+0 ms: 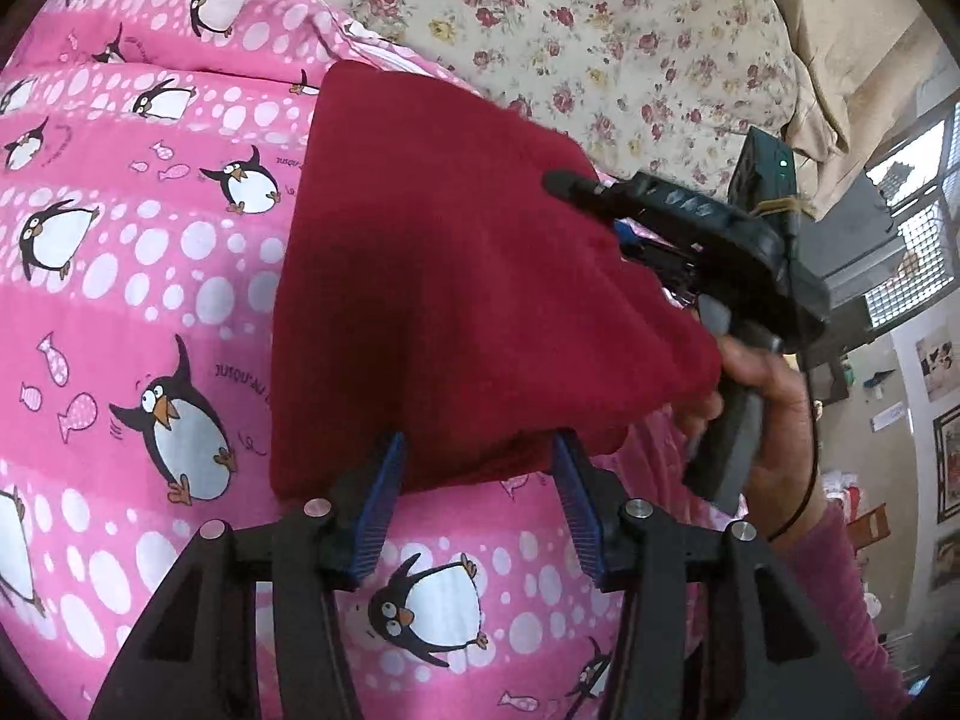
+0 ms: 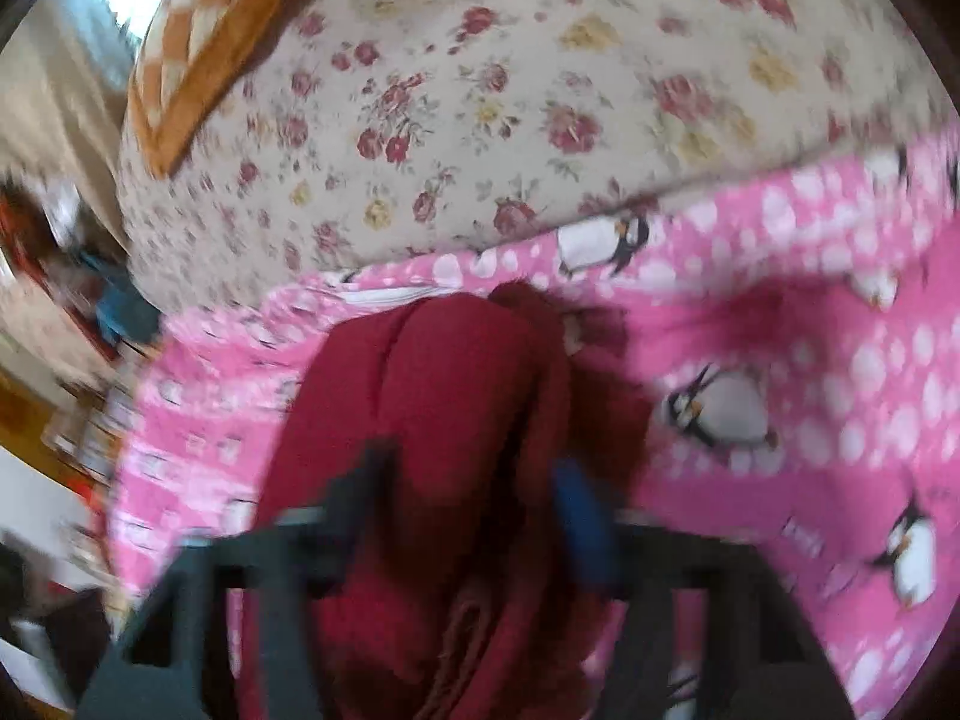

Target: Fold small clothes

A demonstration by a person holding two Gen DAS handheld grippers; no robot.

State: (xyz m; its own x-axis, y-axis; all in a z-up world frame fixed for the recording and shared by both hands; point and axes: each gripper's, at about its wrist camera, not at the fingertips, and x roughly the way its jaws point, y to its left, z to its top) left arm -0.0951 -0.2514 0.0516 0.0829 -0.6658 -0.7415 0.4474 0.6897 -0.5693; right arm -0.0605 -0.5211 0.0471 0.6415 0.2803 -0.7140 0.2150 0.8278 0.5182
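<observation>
A dark red knitted garment (image 1: 444,276) lies folded on a pink penguin blanket (image 1: 120,276). My left gripper (image 1: 477,450) is open, its blue pads either side of the garment's near edge. My right gripper (image 1: 690,240) shows in the left wrist view at the garment's right side, with the cloth draped over it. In the blurred right wrist view the garment (image 2: 456,396) bunches between the fingers of the right gripper (image 2: 474,468), which stand apart around the cloth.
A cream floral bedsheet (image 1: 600,30) lies beyond the blanket. An orange checked pillow (image 2: 198,42) sits at the far left of the right wrist view. A window (image 1: 918,228) and wall pictures are at the right.
</observation>
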